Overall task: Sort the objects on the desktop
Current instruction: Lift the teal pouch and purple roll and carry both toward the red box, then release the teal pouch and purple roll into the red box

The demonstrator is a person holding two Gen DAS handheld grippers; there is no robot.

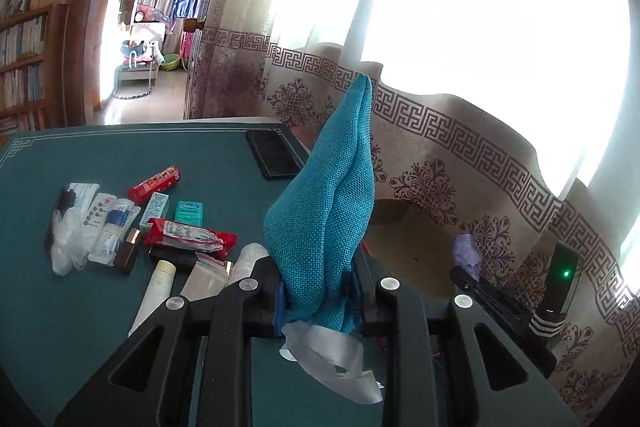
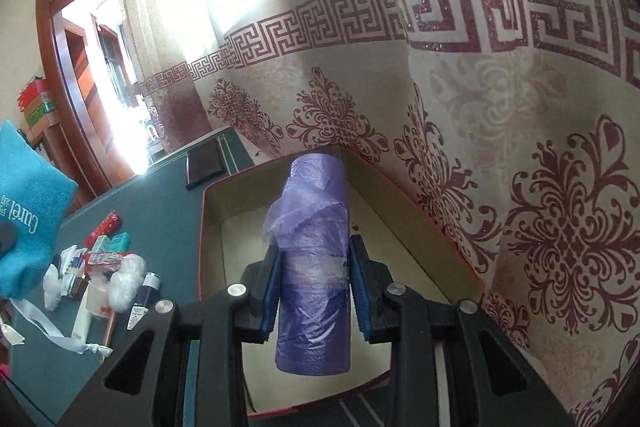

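Note:
My left gripper [image 1: 320, 301] is shut on a blue woven cloth pouch [image 1: 324, 203] with a white ribbon [image 1: 332, 363], held up above the green table [image 1: 48, 307]. The pouch also shows at the left of the right wrist view [image 2: 28, 211]. My right gripper [image 2: 314, 287] is shut on a purple roll of plastic bags [image 2: 312, 267], held over an open cardboard box [image 2: 208, 227]. A pile of small items [image 1: 132, 227] lies on the table: red packets, a green floss box, tubes, white plastic.
A black flat case [image 1: 272, 153] lies at the table's far edge. A patterned curtain [image 2: 520, 187] hangs close behind the box. The other gripper's body with a green light [image 1: 560, 279] is at the right of the left wrist view.

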